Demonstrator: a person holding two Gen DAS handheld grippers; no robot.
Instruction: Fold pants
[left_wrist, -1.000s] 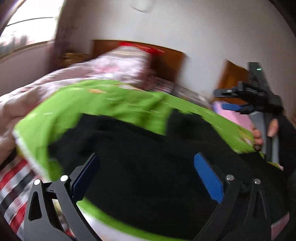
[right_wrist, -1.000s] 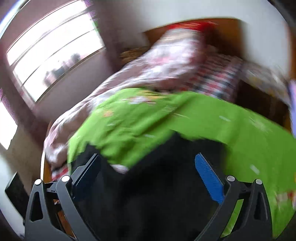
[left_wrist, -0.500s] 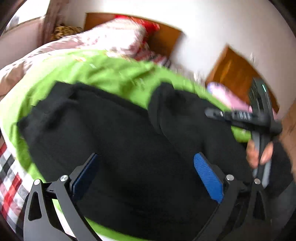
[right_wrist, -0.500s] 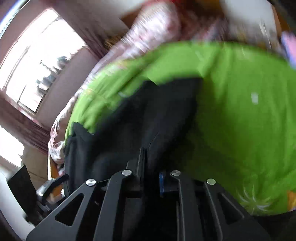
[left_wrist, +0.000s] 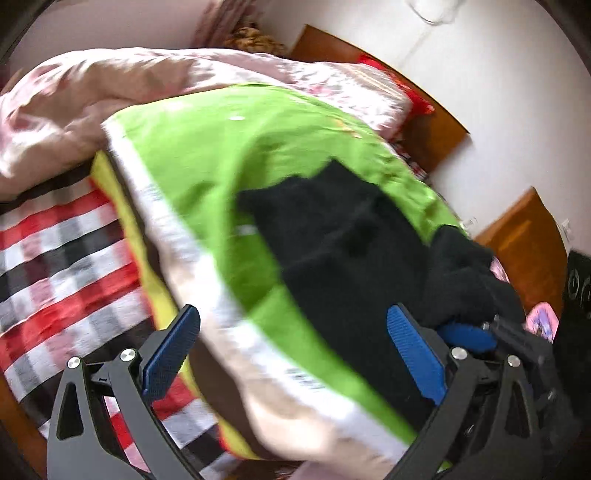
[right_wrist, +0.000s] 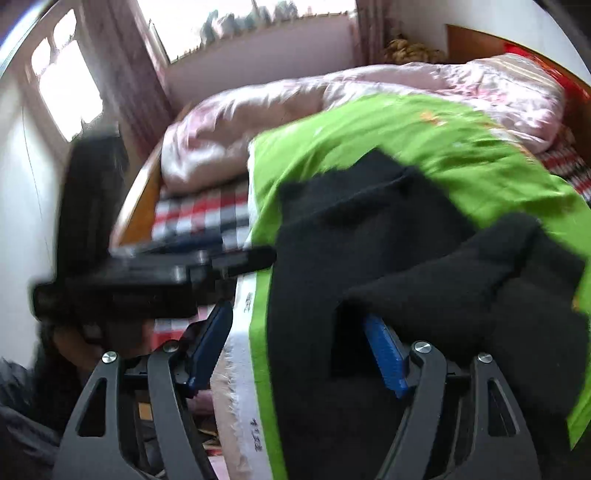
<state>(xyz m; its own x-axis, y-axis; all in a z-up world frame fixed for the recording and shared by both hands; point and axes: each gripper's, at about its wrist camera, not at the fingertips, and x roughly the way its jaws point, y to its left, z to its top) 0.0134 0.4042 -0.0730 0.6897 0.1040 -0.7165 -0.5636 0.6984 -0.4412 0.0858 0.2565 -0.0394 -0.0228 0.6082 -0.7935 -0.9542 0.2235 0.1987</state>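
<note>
Black pants (right_wrist: 354, 266) lie on green blanket (right_wrist: 461, 147) between opening right gripper (right_wrist: 299, 350) jaws.

The bed (right_wrist: 137, 206) had a wooden side rail and a wooden headboard (left_wrist: 436, 125), and it was covered by a sheet checked in red, white and black (left_wrist: 55, 273). A rumpled pink quilt (right_wrist: 258, 122) lay heaped along its far side toward the window, and a green blanket with a pale border (left_wrist: 236, 155) was spread over the near part. On that blanket the black pants (right_wrist: 369, 236) lay spread, one part doubled over at the right.
</note>
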